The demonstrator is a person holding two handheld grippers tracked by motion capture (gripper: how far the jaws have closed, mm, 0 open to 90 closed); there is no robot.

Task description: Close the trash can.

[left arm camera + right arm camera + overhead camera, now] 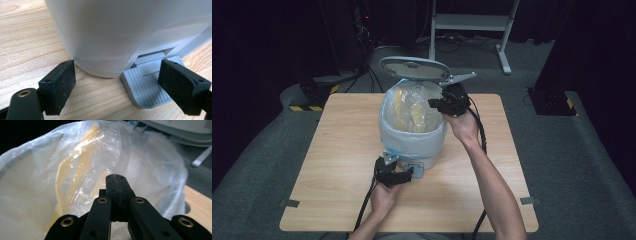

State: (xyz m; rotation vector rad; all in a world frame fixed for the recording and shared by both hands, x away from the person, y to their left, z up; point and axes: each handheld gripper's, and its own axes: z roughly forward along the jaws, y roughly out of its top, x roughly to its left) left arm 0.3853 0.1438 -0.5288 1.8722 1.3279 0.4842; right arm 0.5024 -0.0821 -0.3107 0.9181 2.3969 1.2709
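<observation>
Right gripper view: my right gripper (117, 185) has its jaws clamped on the clear bag liner (140, 162) at the bin (412, 137) rim. Left gripper (117, 85) is spread wide, straddling the grey pedal (145, 87) at the bin's base on the table (337, 150). Lid (414, 67) is up.

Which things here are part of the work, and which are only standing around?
Part of the work:
bin
lid, raised
bag lining the bin
pedal
left tool, open at the pedal
right tool, shut on the bag

Only standing around:
white frame
black stands
</observation>
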